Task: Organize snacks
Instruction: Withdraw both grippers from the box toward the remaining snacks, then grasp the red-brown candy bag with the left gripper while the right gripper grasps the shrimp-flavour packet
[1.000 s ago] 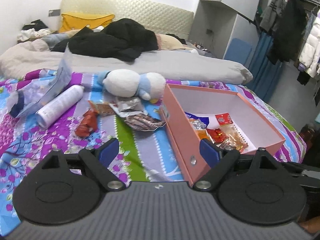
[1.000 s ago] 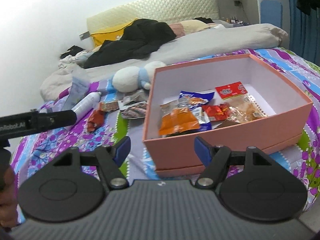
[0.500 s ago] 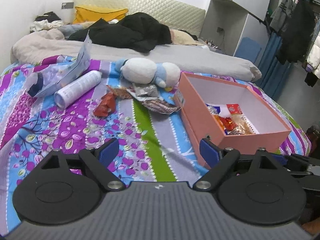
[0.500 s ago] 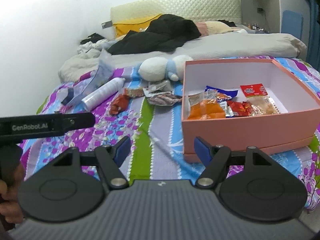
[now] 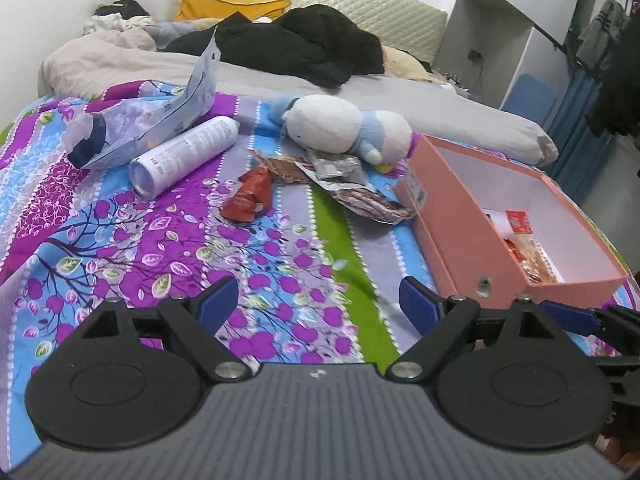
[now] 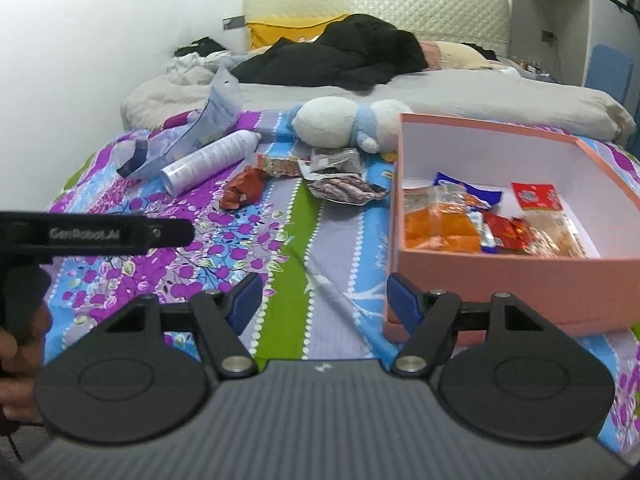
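Note:
A pink open box (image 5: pixel 472 236) (image 6: pixel 480 268) lies on the bed at the right with several snack packets inside, among them an orange packet (image 6: pixel 440 228) and a red one (image 6: pixel 534 196). Loose snacks lie left of the box: a red wrapper (image 5: pixel 250 196) (image 6: pixel 242 190), a brown packet (image 5: pixel 286 168) and a silvery striped packet (image 5: pixel 370 202) (image 6: pixel 346 190). My left gripper (image 5: pixel 318 306) is open and empty, low over the bedspread well short of the loose snacks. My right gripper (image 6: pixel 324 296) is open and empty beside the box's near left corner.
A white spray can (image 5: pixel 184 156), a clear plastic pouch (image 5: pixel 160 116) and a white and blue plush toy (image 5: pixel 344 128) lie behind the snacks. Grey duvet and black clothes (image 5: pixel 296 48) are further back. The left gripper's handle (image 6: pixel 96 234) shows at the left in the right wrist view.
Both grippers have swung left and back from the box, so the loose snacks now lie ahead. Both stay open and empty.

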{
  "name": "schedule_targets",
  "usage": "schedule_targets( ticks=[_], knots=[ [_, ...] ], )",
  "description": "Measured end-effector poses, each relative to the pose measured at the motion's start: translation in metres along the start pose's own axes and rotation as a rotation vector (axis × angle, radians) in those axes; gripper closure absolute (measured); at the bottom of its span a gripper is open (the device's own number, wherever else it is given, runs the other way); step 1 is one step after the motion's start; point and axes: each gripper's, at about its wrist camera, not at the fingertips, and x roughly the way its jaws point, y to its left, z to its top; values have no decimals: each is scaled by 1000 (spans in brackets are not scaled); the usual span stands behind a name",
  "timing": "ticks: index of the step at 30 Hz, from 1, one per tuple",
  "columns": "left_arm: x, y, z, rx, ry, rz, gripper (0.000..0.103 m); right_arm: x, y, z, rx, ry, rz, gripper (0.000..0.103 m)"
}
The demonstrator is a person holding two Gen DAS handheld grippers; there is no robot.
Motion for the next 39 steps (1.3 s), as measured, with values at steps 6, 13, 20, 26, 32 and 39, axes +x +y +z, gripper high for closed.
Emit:
schedule_targets(
  ticks=[6,13,20,26,32,39],
  knots=[
    [34,23,15,-13,10,-10,15,31,19,17,-104,-13,0,41],
    [80,49,30,-8,32,0,25,81,36,37,-205,10,-45,52],
    [128,71,42,-19,50,9,33,138,44,48,-285,56,-102,59],
    [162,76,53,22,54,34,33,185,45,51,-367,70,-132,63],
    [192,76,65,84,34,47,34,216,45,54,-456,42,-185,66],
    [217,74,69,115,45,41,42,245,43,45,-507,36,-226,66]
  ],
)
